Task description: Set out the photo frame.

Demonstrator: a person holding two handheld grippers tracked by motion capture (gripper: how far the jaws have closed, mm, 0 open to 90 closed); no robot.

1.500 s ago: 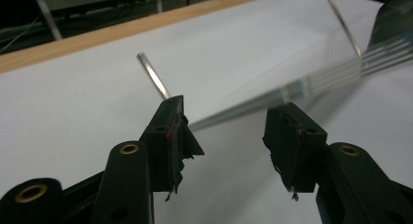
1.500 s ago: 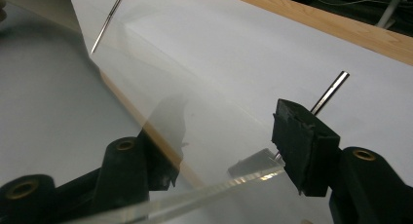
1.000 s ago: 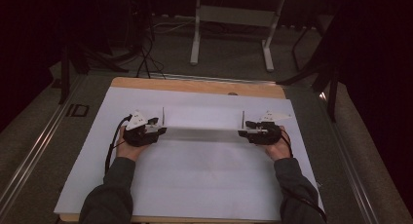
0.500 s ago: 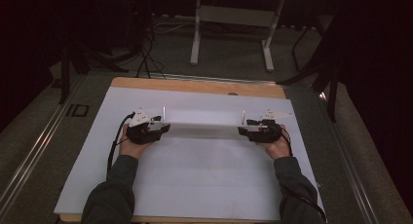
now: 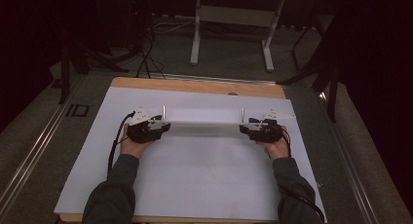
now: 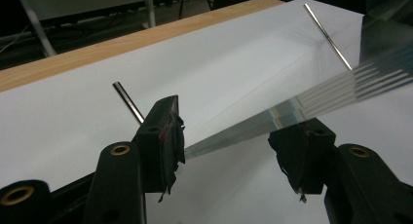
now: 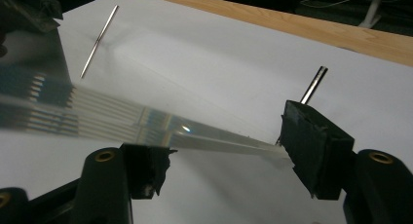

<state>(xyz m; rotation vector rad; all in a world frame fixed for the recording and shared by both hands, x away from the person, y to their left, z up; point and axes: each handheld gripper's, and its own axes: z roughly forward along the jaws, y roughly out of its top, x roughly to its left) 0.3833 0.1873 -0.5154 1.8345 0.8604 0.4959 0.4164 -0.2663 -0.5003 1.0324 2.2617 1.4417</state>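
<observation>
Clear, glassy material makes up the long flat strip [image 5: 202, 128] that spans the middle of the desk [image 5: 195, 85] from side to side, over the white sheet [image 5: 204, 185] that covers most of the wooden top; in the high view the left tongs [image 5: 163, 128] meet its left end and the right tongs [image 5: 242, 130] its right end, each carried in a hand that comes in from the near edge; two thin metal pins stand upright just behind the strip, the left pin [image 5: 163, 112] near its left end and the right pin [image 5: 243, 114] near its right end; in the left gripper view the strip [image 6: 292, 112] runs in between the black jaws, which stand apart with a gap on either side of its edge, so the left tongs [image 6: 226, 146] look released, the near pin [image 6: 129, 102] rising just behind the left-hand jaw and the far pin [image 6: 328, 36] leaning across the sheet beyond; in the right gripper view the strip [image 7: 146, 119] ends against the right-hand jaw and passes above the left-hand one, the jaws set wide and just opened, so the right tongs [image 7: 229, 146] are released as well, with one pin [image 7: 314, 85] directly behind the right-hand jaw and the other pin [image 7: 100, 39] well off near the strip's far end.
</observation>
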